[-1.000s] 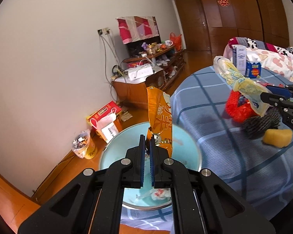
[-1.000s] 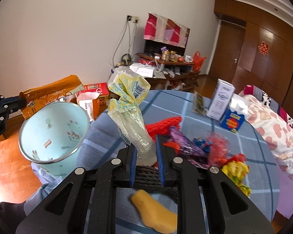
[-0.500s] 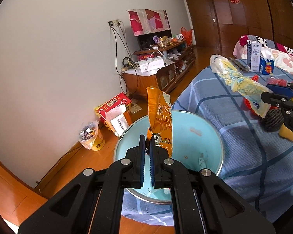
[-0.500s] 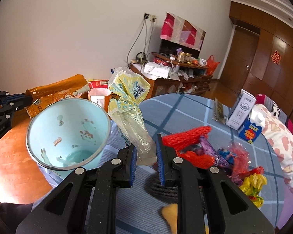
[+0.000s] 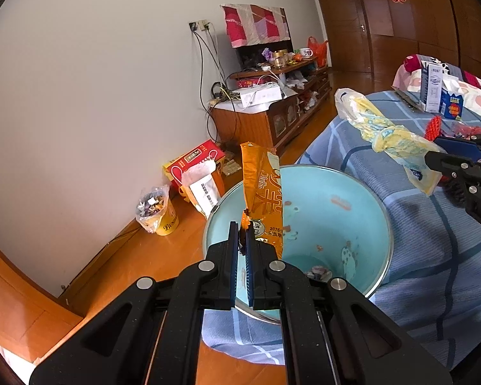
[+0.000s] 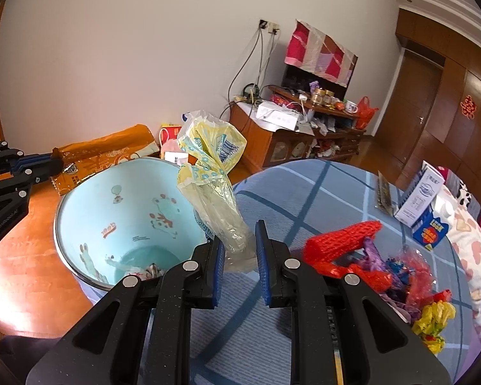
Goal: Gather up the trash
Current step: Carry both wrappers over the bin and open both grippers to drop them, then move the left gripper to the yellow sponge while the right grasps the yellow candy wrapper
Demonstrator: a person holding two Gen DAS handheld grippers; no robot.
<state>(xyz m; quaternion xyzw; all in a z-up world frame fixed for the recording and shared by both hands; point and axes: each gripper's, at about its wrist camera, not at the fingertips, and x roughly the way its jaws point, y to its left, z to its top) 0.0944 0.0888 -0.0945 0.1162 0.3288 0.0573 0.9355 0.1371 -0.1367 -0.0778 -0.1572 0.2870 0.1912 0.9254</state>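
Two wrappers held over the bin, much trash still on the surface.

The left hand-held gripper (image 5: 242,234) is clamped tight on an orange foil snack wrapper (image 5: 262,189) above the pale blue enamel bin (image 6: 80,202); the right hand-held gripper (image 6: 239,256) pinches a crumpled yellow-printed clear plastic bag (image 6: 213,173) by the bin's near rim. A few scraps lie inside. Red mesh netting (image 6: 340,240) and assorted coloured wrappers (image 6: 410,276) remain on the blue checked surface (image 6: 304,186). Both approaches look unobstructed.

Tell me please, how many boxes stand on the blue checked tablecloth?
2, both at the table's far right edge: a tall white carton and a small blue box right beside it. Others may be hidden.
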